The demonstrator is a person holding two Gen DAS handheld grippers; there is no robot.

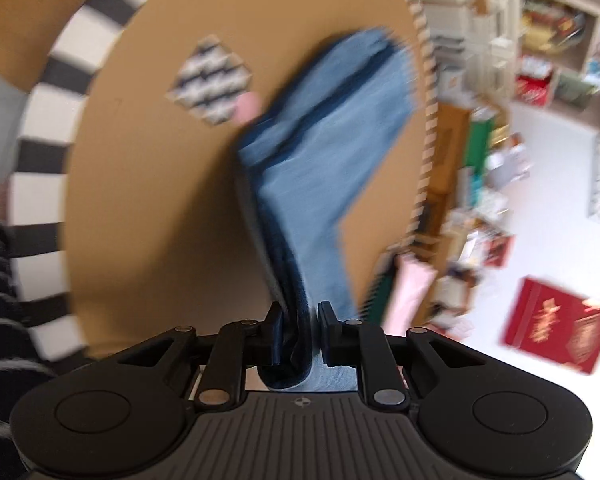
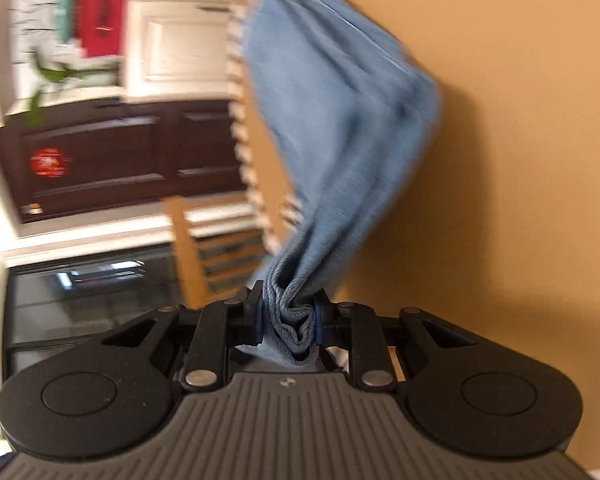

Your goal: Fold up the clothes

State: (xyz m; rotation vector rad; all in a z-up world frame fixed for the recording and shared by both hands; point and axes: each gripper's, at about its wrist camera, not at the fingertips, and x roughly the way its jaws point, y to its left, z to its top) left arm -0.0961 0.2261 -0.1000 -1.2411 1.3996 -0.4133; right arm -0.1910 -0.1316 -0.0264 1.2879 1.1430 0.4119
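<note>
Hanging bunched blue denim garment [image 1: 324,168], left gripper [image 1: 300,334], right gripper [image 2: 288,320] both clamping it

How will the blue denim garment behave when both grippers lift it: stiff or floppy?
Probably floppy: the blue denim garment bunches into folds between the right gripper pads and hangs in drapes. Likely fairly heavy: several layers stack in the left gripper.

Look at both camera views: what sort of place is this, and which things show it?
Most likely a lived-in home: a tan tabletop for folding, crowded bookshelves with a red book on the pale floor, and a dark panelled door beside a houseplant.
</note>
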